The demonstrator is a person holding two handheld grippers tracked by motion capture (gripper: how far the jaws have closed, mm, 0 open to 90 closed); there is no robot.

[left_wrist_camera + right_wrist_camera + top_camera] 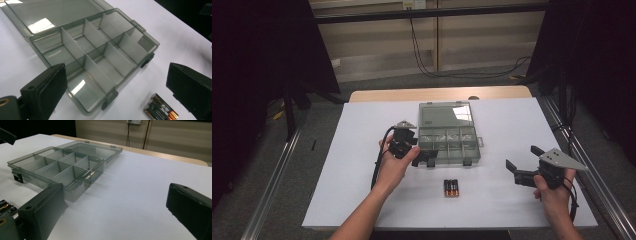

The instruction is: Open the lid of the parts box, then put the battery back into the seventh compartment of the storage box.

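A smoky clear organizer box (476, 146) lies mid-table with its lid (446, 114) folded back flat; its several compartments look empty. A bundle of three batteries (451, 187) lies just in front of it. My left gripper (419, 152) is open and hovers over the box's front left corner. In the left gripper view the box (113, 53) sits between the wide jaws (117, 87), with the batteries (161, 110) at lower right. My right gripper (524, 160) is open at the table's right, holding nothing. The right gripper view (115, 210) faces the box (77, 191), with the batteries (5, 208) at its left edge.
A white sheet (512, 125) covers the table, and a wooden edge (437, 94) shows at the back. Metal rails (582, 165) run along both sides, dark curtains stand beyond them, and cables (427, 60) hang at the far wall.
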